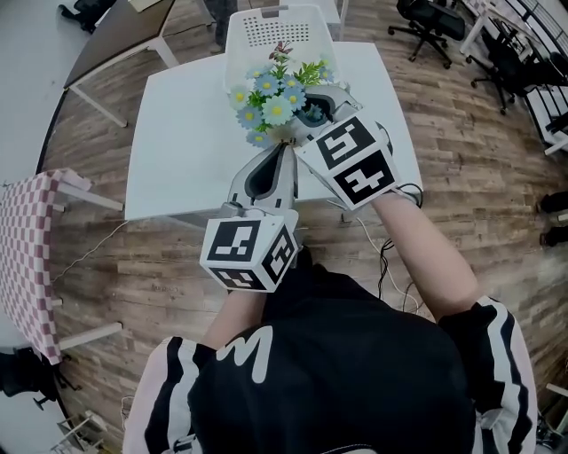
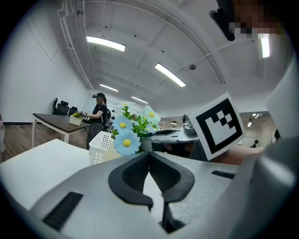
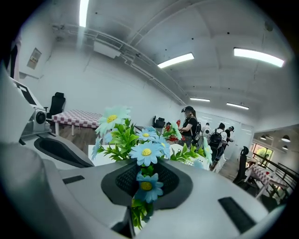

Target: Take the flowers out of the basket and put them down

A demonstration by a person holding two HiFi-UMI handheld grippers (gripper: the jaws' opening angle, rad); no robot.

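Observation:
A bunch of blue daisies with green leaves (image 1: 271, 97) is held above the white table (image 1: 177, 151), just in front of the white perforated basket (image 1: 275, 35). My right gripper (image 1: 297, 122) is shut on the stems; in the right gripper view the flowers (image 3: 140, 144) rise out from between its pads (image 3: 124, 179). My left gripper (image 1: 286, 146) sits just below the bunch with its tips together and nothing seen between them. In the left gripper view the closed tips (image 2: 149, 156) point at the flowers (image 2: 131, 128), the basket (image 2: 103, 142) and the right gripper's marker cube (image 2: 219, 123).
A table with a checkered cloth (image 1: 27, 248) stands at the left and a dark table (image 1: 115, 35) at the far left. Office chairs (image 1: 435, 22) stand at the far right. A cable (image 1: 390, 257) lies on the wooden floor. People stand in the background (image 3: 189, 126).

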